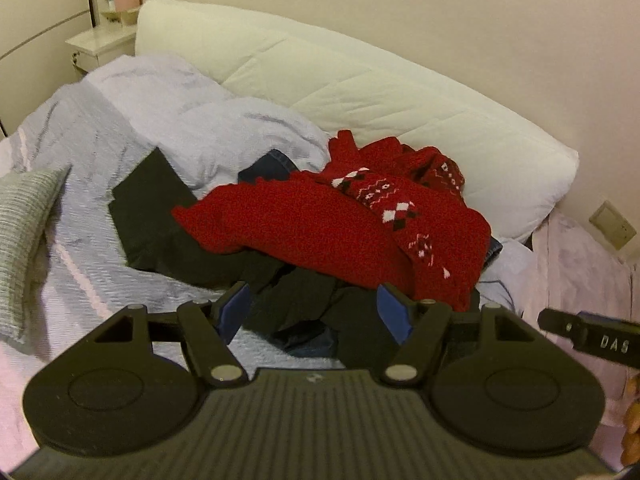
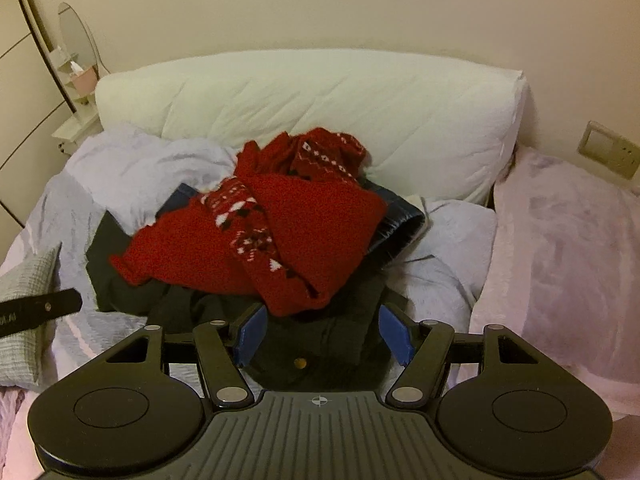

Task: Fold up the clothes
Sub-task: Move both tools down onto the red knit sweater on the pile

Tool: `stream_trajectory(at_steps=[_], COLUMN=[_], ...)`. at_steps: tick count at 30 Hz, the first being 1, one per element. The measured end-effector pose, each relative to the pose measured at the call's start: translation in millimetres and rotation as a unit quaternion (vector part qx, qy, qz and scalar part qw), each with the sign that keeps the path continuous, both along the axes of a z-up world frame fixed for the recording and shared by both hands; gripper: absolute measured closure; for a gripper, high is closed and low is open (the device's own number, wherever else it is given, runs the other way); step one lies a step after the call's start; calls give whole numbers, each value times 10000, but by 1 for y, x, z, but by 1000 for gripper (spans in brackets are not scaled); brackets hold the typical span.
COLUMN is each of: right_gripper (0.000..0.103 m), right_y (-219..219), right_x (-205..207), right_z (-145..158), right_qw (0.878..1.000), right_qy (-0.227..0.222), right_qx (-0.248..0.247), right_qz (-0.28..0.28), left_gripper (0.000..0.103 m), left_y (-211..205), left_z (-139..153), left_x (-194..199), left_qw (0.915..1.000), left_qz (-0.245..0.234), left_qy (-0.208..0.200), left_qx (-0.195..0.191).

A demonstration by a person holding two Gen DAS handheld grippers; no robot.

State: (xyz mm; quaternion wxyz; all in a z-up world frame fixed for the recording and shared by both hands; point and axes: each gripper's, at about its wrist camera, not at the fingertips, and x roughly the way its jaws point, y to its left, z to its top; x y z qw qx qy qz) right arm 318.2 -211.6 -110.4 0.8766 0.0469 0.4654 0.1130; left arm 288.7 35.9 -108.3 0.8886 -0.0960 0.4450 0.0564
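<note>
Nearest in the left wrist view, the left gripper (image 1: 316, 312) stands with its blue-padded jaws spread wide and nothing between them; crumpled black garments (image 1: 296, 292) lie just beyond and below the fingertips, not touched. In the right wrist view the right gripper (image 2: 324, 332) is likewise spread wide and holds nothing, poised above a dark garment with a small brass button (image 2: 320, 344). A finger of the right gripper shows at the right edge of the left view, and a finger of the left gripper at the left edge of the right view, so the two are side by side.

Just past the dark clothes lies the heap's top piece, a fuzzy red knitted sweater with a white-and-black diamond pattern (image 1: 340, 220), bunched and partly folded over itself. Dark blue denim (image 2: 400, 216) pokes out from under it on the right and at the back. A flat black garment (image 1: 148, 208) spreads out to the left of the sweater.

The heap rests on a bed with a rumpled pale lilac duvet (image 1: 192, 120). A grey ribbed cushion (image 1: 24, 232) lies at the left, a pink sheet (image 2: 560, 248) at the right. Behind stands a long white quilted pillow (image 2: 320, 104) against a cream wall, with a white bedside shelf (image 1: 104, 40) at the far left and a wall socket (image 2: 608, 148) at the right.
</note>
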Motion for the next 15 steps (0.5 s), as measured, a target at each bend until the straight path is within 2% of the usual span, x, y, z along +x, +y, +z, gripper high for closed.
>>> stream_trajectory(at_steps=[8,15], right_gripper=[37,37], right_y=[-28,-57], right_x=[52,95], right_z=[-31,-60], right_qw=[9975,9866], right_qy=[486,911], right_qx=[465,1126], right_qz=[-227,-745], left_gripper=[36,36], left_y=[-14,-16], left_z=[-29,-56], left_x=[59,103], left_qw=[9995,9985], left_qz=[-56,3], left_qy=[282,463], left_qx=[-146,-306])
